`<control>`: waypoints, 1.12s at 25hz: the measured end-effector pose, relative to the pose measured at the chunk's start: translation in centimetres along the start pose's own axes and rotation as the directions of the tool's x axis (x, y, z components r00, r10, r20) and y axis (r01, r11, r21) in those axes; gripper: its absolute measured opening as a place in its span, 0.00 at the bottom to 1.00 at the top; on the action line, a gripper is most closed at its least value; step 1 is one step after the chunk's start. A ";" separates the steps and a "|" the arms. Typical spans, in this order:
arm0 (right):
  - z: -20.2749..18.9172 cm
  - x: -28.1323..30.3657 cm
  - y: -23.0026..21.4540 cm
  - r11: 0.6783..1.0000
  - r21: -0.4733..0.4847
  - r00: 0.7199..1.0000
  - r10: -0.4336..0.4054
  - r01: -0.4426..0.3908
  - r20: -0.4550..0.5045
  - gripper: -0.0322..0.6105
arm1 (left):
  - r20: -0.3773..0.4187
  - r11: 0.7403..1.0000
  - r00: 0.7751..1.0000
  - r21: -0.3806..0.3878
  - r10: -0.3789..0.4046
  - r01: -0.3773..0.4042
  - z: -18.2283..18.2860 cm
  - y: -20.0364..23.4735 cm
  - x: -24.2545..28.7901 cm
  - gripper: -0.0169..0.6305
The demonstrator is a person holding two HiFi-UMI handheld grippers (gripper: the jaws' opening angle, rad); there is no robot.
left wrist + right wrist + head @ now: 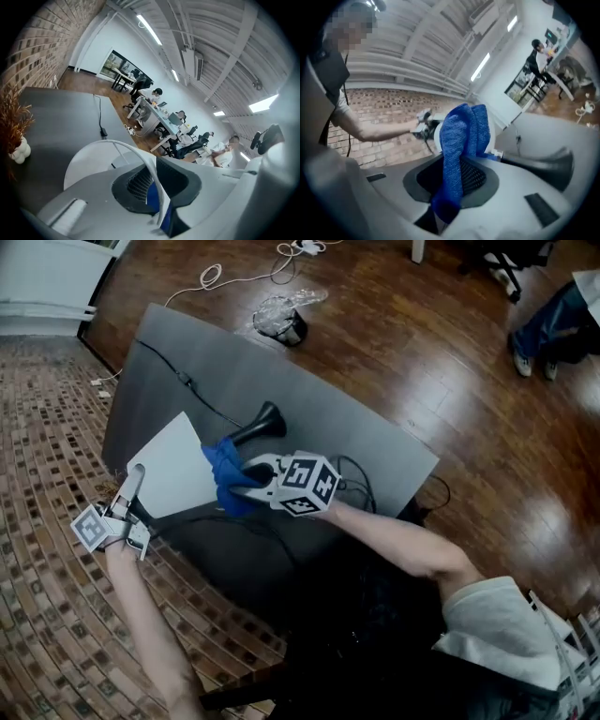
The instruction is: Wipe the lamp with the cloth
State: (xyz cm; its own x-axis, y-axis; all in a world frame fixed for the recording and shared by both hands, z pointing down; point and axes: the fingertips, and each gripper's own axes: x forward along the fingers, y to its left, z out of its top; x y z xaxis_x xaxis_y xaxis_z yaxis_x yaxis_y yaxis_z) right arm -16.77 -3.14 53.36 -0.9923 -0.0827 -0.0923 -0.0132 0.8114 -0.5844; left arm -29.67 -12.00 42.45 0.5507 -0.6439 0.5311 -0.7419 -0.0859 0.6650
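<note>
The lamp (246,435) is tipped over on its side on the gray tabletop (375,442). Its black foot (267,420) points away from me and its big white shade (173,470) points toward my left side. My left gripper (134,480) has its jaws almost shut. They pinch the thin rim of the shade at the end of the lamp farthest from the foot. My right gripper (251,474) has its jaws closed on the blue cloth (225,476). A fold of the cloth sticks up between them and the rest hangs down. The cloth touches the lamp where the shade meets the black neck. I think the shade is light and thin, and it could bend or dent if I squeeze hard. So a soft pinch on the rim is the best place to hold it. The foot looks like the heavy end, so it should hold the lamp down while I rub. The cloth is soft and floppy and can slip out, so I should grip a thick bunch of it. The shade looks smooth, so the cloth should slide easily. A black cord (187,382) runs from the lamp across the tabletop and could tug the lamp.
</note>
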 end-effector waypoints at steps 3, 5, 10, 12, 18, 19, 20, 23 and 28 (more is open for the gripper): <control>-10.9 1.9 0.6 0.992 0.105 0.954 -0.035 0.070 -0.297 0.17 | 0.005 0.999 0.999 0.002 -0.037 0.037 -0.4 -0.3 -0.5 0.07; -11.4 1.5 -0.1 0.950 0.285 0.970 -0.060 0.128 -0.234 0.17 | -0.002 0.998 0.998 0.031 -0.060 0.060 -0.8 -0.8 -1.1 0.07; 1.2 -1.2 0.6 0.943 0.305 0.963 0.049 -0.131 0.263 0.17 | -0.026 0.987 0.992 0.099 -0.127 0.129 -1.5 -1.6 -1.3 0.06; -0.3 0.5 0.6 0.938 0.300 0.973 0.115 -0.172 0.199 0.17 | -0.033 0.983 0.990 0.115 -0.140 0.143 -1.7 -1.6 -1.5 0.06; -8.8 7.0 -2.6 0.930 0.355 0.992 0.117 -0.094 -0.046 0.17 | -0.053 0.968 0.979 0.147 -0.196 0.201 -2.7 -2.6 -2.2 0.06; -9.4 7.8 -4.2 0.932 0.362 0.994 0.055 -0.019 -0.090 0.17 | -0.056 0.967 0.978 0.148 -0.201 0.207 -2.8 -2.7 -2.2 0.05; -10.0 8.5 -6.1 0.922 0.383 0.992 -0.013 0.059 -0.123 0.17 | -0.057 0.966 0.977 0.150 -0.204 0.211 -2.8 -2.8 -2.2 0.05; -10.1 10.1 -8.8 0.865 0.494 0.993 -0.037 0.086 -0.108 0.17 | -0.060 0.962 0.978 0.175 -0.202 0.210 -3.0 -2.9 -1.8 0.06; -8.9 8.3 -3.9 0.853 0.506 0.985 0.172 -0.131 -0.035 0.17 | -0.068 0.948 0.974 0.226 -0.216 0.226 -3.5 -3.2 -1.3 0.06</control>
State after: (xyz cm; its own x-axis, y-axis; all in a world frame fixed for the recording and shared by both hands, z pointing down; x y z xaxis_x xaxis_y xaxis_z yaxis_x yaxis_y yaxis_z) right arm -26.05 -1.90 62.04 -0.9835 0.0779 -0.1633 0.1809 0.4098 -0.8941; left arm -26.69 -8.21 41.43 0.7228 -0.5570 0.4091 -0.6648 -0.3987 0.6317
